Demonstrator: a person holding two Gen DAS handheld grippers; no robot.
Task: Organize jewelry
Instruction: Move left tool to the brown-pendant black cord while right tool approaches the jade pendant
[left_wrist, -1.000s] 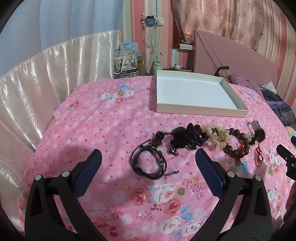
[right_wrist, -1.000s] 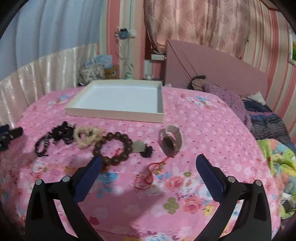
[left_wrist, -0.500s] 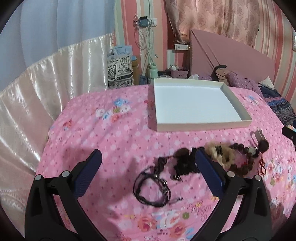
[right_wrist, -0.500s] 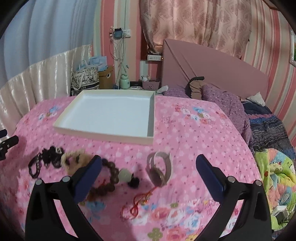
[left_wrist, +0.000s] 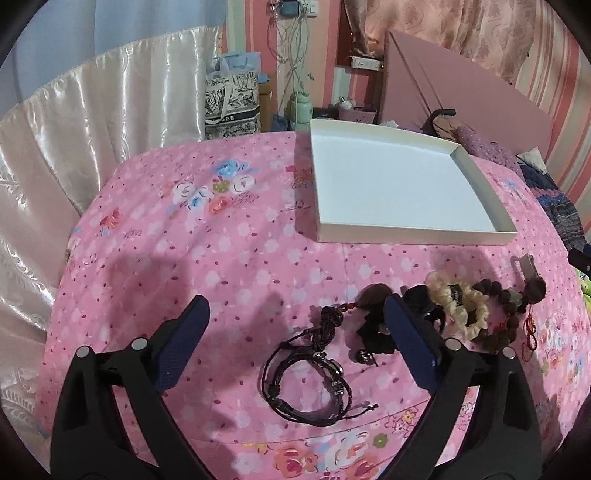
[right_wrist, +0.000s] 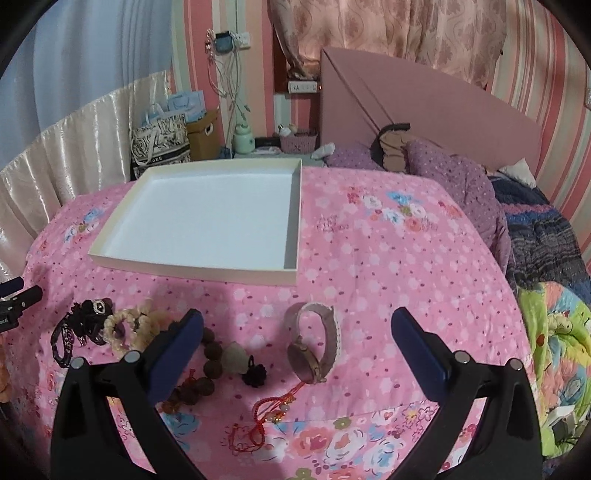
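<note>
Both views have shifted: the white shallow cardboard tray (left_wrist: 402, 236) now sits lower and larger in each frame than a second ago, and the jewelry row has slid down toward the jaws. I read that as both hands lining up for a first pick, since nothing is in the tray yet.

From left to right along the near edge of the pink floral bedspread (left_wrist: 229, 236): the black braided cord bracelets (left_wrist: 306, 384) lie between the fingers of the left gripper (left_wrist: 297, 336), whose jaws have just been closing slightly but stand wide and released, touching nothing. Beside them sits a black knotted bundle (left_wrist: 376, 332), partly behind the blue right finger (left_wrist: 410, 347). Next come the cream pearl-like scrunchie (right_wrist: 127, 328), the dark brown wooden bead bracelet (right_wrist: 208, 362) and the red cord charm (right_wrist: 273, 410). The pink watch with a woven band (right_wrist: 312, 343) stands on edge between the fingers of the right gripper (right_wrist: 295, 343), also spread and empty. The tray lies just beyond the row, toward the far edge.
</note>
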